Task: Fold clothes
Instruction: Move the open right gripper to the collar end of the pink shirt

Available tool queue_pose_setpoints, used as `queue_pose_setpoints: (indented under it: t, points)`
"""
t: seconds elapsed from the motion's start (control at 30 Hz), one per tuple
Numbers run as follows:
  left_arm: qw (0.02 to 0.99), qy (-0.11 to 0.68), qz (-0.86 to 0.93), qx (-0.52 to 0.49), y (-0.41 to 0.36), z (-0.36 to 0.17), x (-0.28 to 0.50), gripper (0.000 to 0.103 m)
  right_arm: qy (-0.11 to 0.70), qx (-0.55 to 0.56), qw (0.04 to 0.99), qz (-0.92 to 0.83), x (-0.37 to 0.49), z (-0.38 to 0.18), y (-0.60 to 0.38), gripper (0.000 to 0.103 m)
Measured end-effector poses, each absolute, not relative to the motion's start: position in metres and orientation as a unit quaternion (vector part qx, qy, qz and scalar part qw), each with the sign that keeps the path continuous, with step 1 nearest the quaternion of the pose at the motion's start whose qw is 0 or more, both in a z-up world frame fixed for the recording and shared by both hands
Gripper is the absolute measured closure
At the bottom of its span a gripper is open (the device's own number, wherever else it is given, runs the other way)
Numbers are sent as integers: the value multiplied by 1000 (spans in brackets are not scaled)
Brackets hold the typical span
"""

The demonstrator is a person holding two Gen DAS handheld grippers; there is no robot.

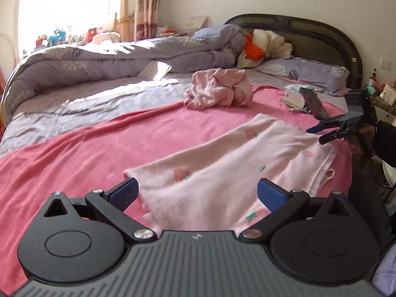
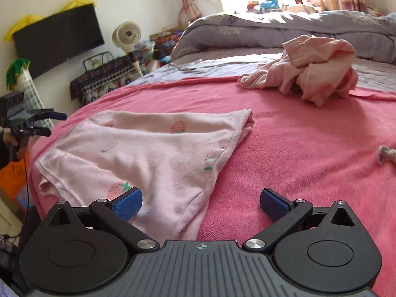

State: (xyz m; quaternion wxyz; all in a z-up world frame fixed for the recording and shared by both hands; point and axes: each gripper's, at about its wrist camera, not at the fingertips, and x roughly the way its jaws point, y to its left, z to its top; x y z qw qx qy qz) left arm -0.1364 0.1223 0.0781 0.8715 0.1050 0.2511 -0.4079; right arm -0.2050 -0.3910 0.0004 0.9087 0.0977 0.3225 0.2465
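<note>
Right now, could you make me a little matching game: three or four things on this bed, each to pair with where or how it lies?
Things:
1. strawberry garment
2. crumpled pink clothes
3. grey duvet
4. pillow

States:
A. bunched along the far side of the bed
B. by the headboard
C. spread flat on the pink blanket
D. in a heap, unfolded

Pairs: 1-C, 2-D, 3-A, 4-B

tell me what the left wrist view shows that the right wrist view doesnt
Only the left wrist view shows the dark headboard, the lilac pillow and the tissue box. Only the right wrist view shows the wall television and the white fan. Both show the strawberry-print garment, the crumpled pink garment and the pink blanket.
</note>
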Motion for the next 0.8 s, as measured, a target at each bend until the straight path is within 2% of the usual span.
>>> queue_pose_setpoints:
  t: [0.13, 0.2, 0.4, 0.57, 0.67, 0.8]
  points:
    - [849, 215, -426, 228, 48, 81, -147, 0, 318, 202, 888, 265, -224, 2, -403, 0]
    - [818, 218, -451, 283, 10, 66, -153, 0, 347, 252, 863, 268, -221, 1, -407, 0]
    - [761, 267, -512, 296, -51, 26, -148, 0, 371, 359, 821, 243, -182, -8, -416, 0]
    - [767, 270, -510, 280, -67, 23, -127, 0, 369, 305, 849, 225, -158, -7, -395, 0]
    - [754, 316, -513, 263, -67, 14, -104, 0, 360, 243, 876, 207, -158, -7, -374, 0]
    - [729, 346, -538, 243, -60, 25, -85, 0, 357, 239, 874, 225, -162, -9, -375, 0]
